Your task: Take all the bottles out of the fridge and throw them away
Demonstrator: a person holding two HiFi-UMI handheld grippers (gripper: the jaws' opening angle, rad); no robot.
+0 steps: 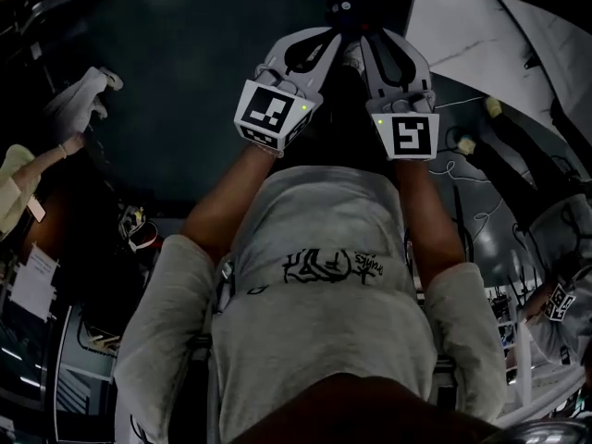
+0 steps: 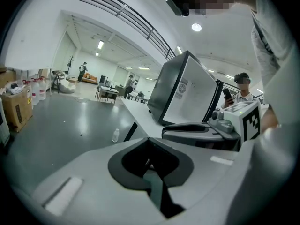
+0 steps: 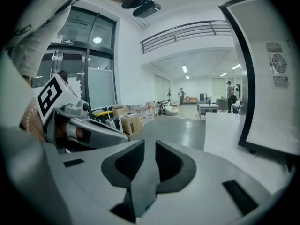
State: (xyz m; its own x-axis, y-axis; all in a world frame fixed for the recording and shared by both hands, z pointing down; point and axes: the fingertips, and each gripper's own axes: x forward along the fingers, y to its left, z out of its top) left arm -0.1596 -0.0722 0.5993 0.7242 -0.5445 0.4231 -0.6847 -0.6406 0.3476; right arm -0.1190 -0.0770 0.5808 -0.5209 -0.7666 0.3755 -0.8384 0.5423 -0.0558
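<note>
One small clear plastic bottle [image 2: 116, 135] sits on the grey floor [image 2: 61, 125], left of centre in the left gripper view, beside the white worktop [image 2: 140, 112]; I could overlook it, since the boxy dark-sided fridge [image 2: 185, 90] draws my aim and hides any bottles inside; it seems upright, long axis vertical, though tiny; my left claw [image 2: 149, 159] is clamped together, empty; my right claw [image 3: 149, 161] is slightly parted, holding nothing.

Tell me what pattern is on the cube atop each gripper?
Black square markers on white cubes, clearest in the head view.
</note>
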